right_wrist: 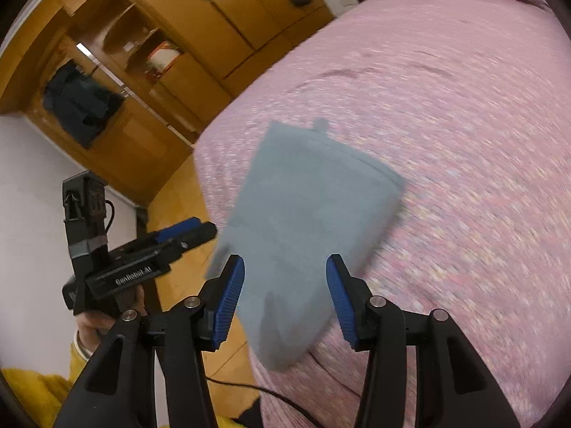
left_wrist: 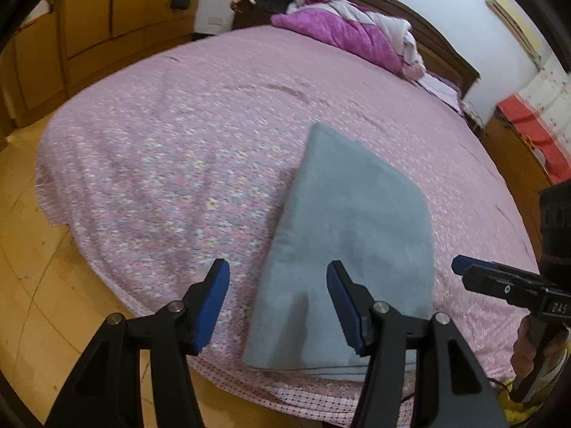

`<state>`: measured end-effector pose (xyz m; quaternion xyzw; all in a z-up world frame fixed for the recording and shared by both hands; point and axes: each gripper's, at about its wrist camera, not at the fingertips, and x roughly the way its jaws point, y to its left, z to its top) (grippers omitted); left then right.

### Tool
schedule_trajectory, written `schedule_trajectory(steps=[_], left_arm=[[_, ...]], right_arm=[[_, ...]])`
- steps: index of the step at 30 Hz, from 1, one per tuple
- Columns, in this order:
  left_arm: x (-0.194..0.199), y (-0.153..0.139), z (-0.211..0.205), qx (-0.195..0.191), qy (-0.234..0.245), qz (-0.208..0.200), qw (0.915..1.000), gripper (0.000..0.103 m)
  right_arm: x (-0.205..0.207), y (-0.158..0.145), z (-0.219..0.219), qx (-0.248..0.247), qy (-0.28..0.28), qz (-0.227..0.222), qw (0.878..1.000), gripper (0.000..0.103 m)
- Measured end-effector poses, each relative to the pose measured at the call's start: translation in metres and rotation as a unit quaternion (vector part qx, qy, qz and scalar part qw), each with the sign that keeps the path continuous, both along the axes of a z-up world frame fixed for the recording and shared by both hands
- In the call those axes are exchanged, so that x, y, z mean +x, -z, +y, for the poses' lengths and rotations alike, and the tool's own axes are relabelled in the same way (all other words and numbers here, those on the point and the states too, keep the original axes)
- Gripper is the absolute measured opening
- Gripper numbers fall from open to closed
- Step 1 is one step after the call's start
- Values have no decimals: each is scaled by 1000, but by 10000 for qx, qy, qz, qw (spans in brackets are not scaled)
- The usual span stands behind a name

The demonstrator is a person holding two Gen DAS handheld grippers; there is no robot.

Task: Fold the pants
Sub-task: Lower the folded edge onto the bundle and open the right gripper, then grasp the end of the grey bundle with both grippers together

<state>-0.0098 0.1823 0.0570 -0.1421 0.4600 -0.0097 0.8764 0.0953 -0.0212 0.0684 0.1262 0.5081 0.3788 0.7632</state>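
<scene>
We see the grey, soft fleece pants (left_wrist: 342,249), folded into a compact tapered slab, lying flat near the foot edge of the pink floral bed (left_wrist: 160,142), laid there as if finished. Their long axis runs from that edge toward the headboard, narrowing farther in. Both left tongs (left_wrist: 278,306) and right tongs (right_wrist: 285,299) gape empty above them.

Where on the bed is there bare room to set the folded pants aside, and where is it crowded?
Free: the broad pink sheet left of the folded grey pants, out to the floor-side edge, and the stretch between the pants and the purple quilt. Crowded: the headboard end under the quilt, and the near edge where the pants lie.
</scene>
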Motion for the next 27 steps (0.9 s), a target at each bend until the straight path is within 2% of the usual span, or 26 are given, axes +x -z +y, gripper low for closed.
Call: schedule_trajectory(steps=[3,7,11,15,27], left_arm=[[7,8,-4,-217,253,125,9994,60],[16,18,-6,-375,349,295,9983,61],[24,27,-5,-402,340,480,9975,63],[29,35,-2,-499,352,572,9965,69],[39,54,13,-991,437,575,9925,71]], right_arm=[[-3,10,-16,-56,247,138,9996,50],[-1,27,-30,-23,432,458,9980,50],[1,40,-27,-19,358,594,9976,50],[3,51,-13,-50,187,708,9973,50],[16,56,31,-5,77,479,9988,54]])
